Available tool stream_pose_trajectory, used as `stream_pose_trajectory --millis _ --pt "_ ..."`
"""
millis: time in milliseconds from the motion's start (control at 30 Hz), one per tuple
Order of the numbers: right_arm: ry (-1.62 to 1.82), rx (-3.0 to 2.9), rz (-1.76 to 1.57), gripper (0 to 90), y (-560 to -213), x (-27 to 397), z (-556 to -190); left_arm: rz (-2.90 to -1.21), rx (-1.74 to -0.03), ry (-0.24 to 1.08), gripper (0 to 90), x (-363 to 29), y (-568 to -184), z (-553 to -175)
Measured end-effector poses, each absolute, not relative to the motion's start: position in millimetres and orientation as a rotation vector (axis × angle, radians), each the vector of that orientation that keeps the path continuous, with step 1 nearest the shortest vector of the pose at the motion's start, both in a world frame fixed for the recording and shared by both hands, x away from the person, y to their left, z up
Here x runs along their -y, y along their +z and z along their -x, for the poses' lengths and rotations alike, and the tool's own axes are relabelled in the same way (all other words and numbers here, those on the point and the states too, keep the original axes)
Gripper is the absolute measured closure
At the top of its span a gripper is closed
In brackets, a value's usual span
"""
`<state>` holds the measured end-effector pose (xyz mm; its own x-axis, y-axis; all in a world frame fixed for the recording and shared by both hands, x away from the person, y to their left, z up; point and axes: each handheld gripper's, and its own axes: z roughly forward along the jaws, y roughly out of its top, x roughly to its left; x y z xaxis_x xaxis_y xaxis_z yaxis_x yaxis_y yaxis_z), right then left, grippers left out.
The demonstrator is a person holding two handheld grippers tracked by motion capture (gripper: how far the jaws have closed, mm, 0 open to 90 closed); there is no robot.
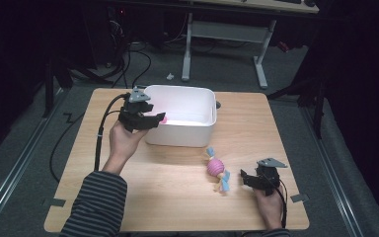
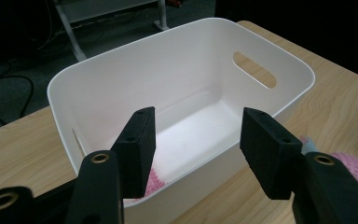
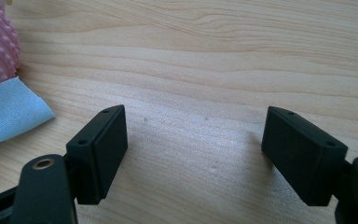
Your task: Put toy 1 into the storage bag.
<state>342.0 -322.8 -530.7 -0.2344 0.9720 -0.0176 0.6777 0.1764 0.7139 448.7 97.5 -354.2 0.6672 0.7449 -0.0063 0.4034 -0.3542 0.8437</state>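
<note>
A white plastic bin point(image 1: 180, 89) with handle slots stands on the wooden table. My left gripper point(image 1: 155, 120) hovers at the bin's near left rim, jaws open with nothing between them point(image 2: 198, 126). A small pink knitted thing point(image 2: 154, 181) lies inside the bin just under the left jaw, and its pink edge point(image 1: 163, 119) peeks out beside the gripper tip. A pink ball toy with blue cloth ends point(image 1: 215, 168) lies on the table in front of the bin. My right gripper point(image 1: 244, 177) rests open just right of that toy, above bare wood point(image 3: 193, 121), with the toy's blue cloth point(image 3: 7, 114) to its left.
The wooden table point(image 1: 177, 207) ends close behind the bin and near my right hand on the right side. Beyond it are a white desk frame point(image 1: 261, 59) and cables point(image 1: 138, 59) on the grey floor. Wood lies bare right of the bin.
</note>
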Motion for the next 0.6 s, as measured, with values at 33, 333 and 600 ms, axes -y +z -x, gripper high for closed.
stream_pose_trajectory --millis 33,333,600 --pt "0.816 -1.982 -1.549 22.4 -531 323 -342 -1.982 -0.89 0.481 45.6 -99 -355 -447" --pt "0.815 -1.984 -1.544 22.4 -531 323 -342 -1.96 -0.894 0.488 45.1 -110 -357 -436" --pt "0.816 -1.985 -1.541 22.4 -531 323 -342 -1.946 -0.903 0.464 44.1 -118 -365 -424"
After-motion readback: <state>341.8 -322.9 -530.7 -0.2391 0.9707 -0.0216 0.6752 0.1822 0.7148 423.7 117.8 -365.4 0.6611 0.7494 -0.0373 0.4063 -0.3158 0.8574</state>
